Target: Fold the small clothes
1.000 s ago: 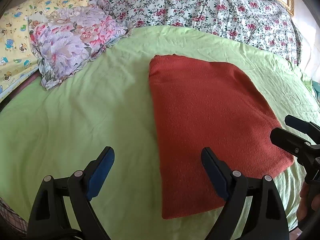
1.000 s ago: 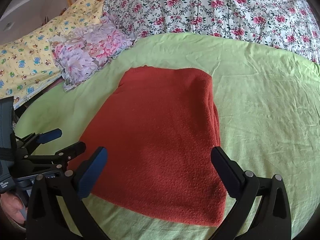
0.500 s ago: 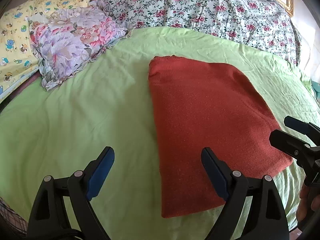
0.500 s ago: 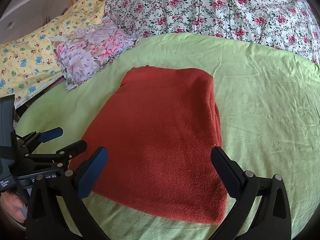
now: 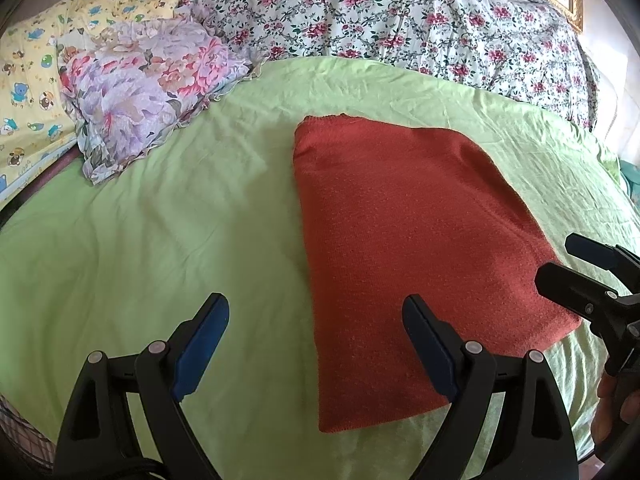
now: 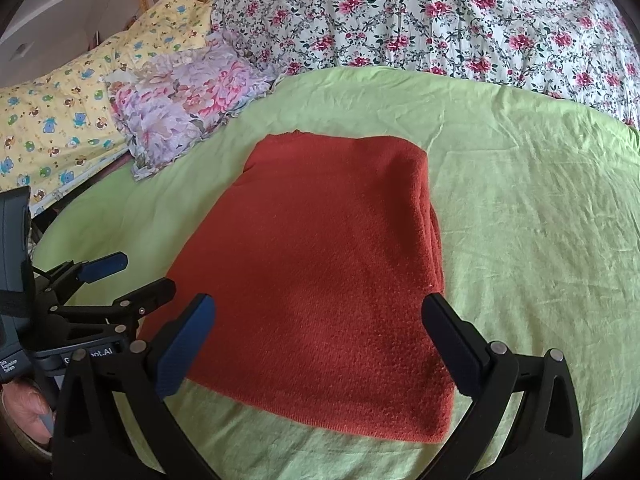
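A rust-red knitted garment (image 5: pixel 404 240) lies folded into a flat rectangle on the green sheet (image 5: pixel 160 220); in the right wrist view the red garment (image 6: pixel 320 264) shows stacked layers along its right edge. My left gripper (image 5: pixel 316 320) hovers open above the garment's near left corner, nothing between its blue pads. My right gripper (image 6: pixel 318 320) hangs open over the garment's near edge, also empty. Each gripper shows in the other's view: the right gripper (image 5: pixel 568 264) at the right, the left gripper (image 6: pixel 132 276) at the left.
A pink-and-lilac floral pillow (image 5: pixel 140 92) lies at the back left, beside a yellow cartoon-print cloth (image 5: pixel 28 80). A white quilt with red flowers (image 5: pixel 400 20) runs across the back. Bare green sheet (image 6: pixel 540 220) spreads right of the garment. A hand (image 6: pixel 24 408) grips the left handle.
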